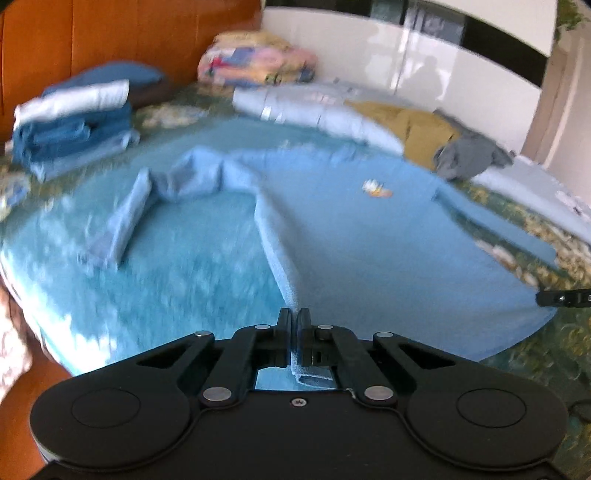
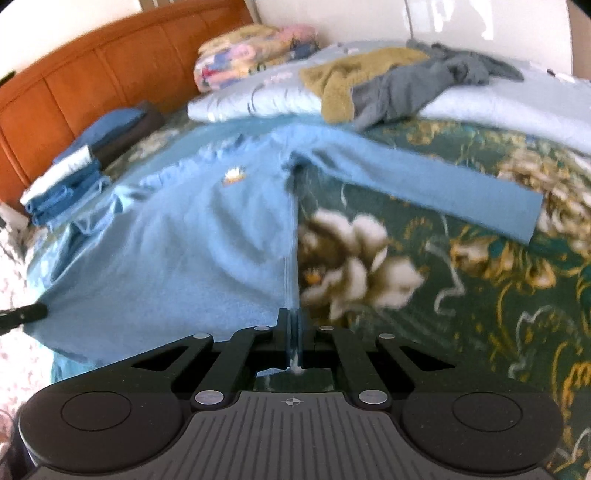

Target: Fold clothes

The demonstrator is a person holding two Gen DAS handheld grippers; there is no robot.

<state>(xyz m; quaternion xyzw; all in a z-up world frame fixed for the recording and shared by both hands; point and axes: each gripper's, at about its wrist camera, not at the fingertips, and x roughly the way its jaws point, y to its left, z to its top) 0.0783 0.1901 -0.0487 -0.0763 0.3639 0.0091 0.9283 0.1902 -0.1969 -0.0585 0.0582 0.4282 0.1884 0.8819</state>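
Both grippers pinch my blue sweater's (image 2: 192, 236) hem.
Left gripper (image 1: 294, 317) and right gripper (image 2: 294, 317) clamp opposite bottom corners; its long axis runs away toward the collar.

In your left wrist view the shirt (image 1: 332, 229) lies spread across the middle of the frame on the bed (image 1: 535, 354), its near fold pinched in the left hand-held gripper (image 1: 294, 317) at bottom centre. One sleeve (image 1: 125, 221) lies left of it. The folded stack (image 1: 70, 129) sits upper left, before the headboard (image 1: 92, 33). The bundle (image 1: 255, 59) sits top centre, the loose clothes (image 1: 443, 136) upper right. In your right wrist view the right hand-held gripper (image 2: 294, 317) clamps the shirt's right edge at bottom centre; the other sleeve (image 2: 443, 184) runs out to the right over the bed.
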